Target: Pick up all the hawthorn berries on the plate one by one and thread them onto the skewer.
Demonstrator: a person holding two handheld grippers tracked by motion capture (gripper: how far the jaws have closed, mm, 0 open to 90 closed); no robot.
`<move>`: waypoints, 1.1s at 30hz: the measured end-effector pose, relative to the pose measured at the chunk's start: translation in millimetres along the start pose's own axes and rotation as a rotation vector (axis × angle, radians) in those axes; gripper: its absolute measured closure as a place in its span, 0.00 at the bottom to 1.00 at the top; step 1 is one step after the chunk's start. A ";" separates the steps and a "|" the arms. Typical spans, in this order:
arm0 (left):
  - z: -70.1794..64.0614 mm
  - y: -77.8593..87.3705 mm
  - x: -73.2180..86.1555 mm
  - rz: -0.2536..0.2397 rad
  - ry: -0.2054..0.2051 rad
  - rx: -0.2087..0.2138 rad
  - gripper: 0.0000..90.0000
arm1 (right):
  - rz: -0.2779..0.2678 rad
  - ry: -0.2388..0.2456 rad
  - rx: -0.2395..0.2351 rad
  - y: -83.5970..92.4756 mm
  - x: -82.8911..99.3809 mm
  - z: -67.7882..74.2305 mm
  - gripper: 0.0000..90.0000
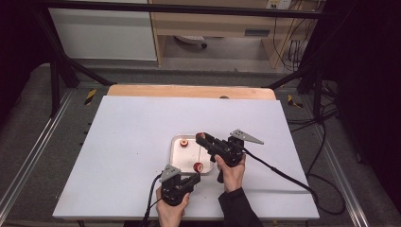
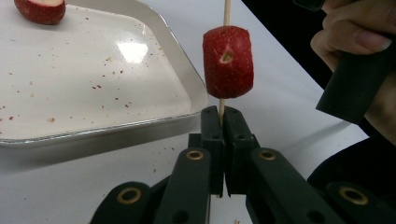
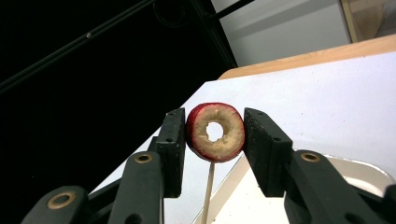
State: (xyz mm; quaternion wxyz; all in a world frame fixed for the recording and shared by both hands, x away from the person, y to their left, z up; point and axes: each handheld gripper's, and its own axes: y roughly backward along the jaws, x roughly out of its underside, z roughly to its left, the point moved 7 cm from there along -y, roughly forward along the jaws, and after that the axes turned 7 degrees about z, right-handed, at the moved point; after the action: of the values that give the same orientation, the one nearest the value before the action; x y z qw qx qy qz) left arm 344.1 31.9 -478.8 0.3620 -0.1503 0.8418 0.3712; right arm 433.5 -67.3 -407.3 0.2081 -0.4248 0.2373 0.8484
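My left gripper (image 1: 195,176) (image 2: 222,116) is shut on the lower end of a thin wooden skewer (image 2: 227,11) that stands up from its jaws. A red cored fruit piece (image 2: 228,62) (image 1: 198,166) is threaded on the skewer just above the jaw tips. My right gripper (image 1: 204,138) (image 3: 214,127) holds a ring-shaped red fruit slice (image 3: 229,141) (image 1: 200,136) between its pads, over the skewer's (image 3: 209,186) upper end. A third red piece (image 1: 183,142) (image 2: 41,10) lies on the white tray (image 1: 181,158) (image 2: 93,70).
The tray sits on a white board (image 1: 132,156) over a wooden table (image 1: 189,91). A person's hand (image 2: 355,28) grips the right gripper's handle close to the skewer. Cables (image 1: 279,172) trail off to the right and below the left hand. Dark frame posts stand around the table.
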 end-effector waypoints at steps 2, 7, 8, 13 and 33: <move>-1.7 -3.0 1.1 -0.001 -0.003 -0.009 0.98 | 0.009 -0.027 0.003 -1.3 1.8 -0.8 0.68; 0.3 -7.7 2.8 -0.010 -0.017 -0.066 0.98 | 0.026 -0.081 0.004 -1.3 3.3 0.0 0.68; 0.3 -7.6 2.7 -0.018 -0.024 -0.081 0.98 | 0.028 -0.092 0.004 -0.8 3.0 0.4 0.68; -1.0 -6.4 1.9 -0.034 -0.037 -0.078 0.98 | 0.028 -0.089 -0.012 2.7 0.3 3.0 0.68; -6.7 -1.6 4.1 -0.037 -0.039 -0.036 0.98 | 0.053 -0.164 -0.027 4.1 -1.6 -3.7 0.68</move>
State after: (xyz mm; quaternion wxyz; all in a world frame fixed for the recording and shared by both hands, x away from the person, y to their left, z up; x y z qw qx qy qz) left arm 338.8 25.9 -479.4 0.3825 -0.1648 0.8247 0.3826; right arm 434.4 -72.9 -407.0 0.1985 -0.3501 0.2189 0.8889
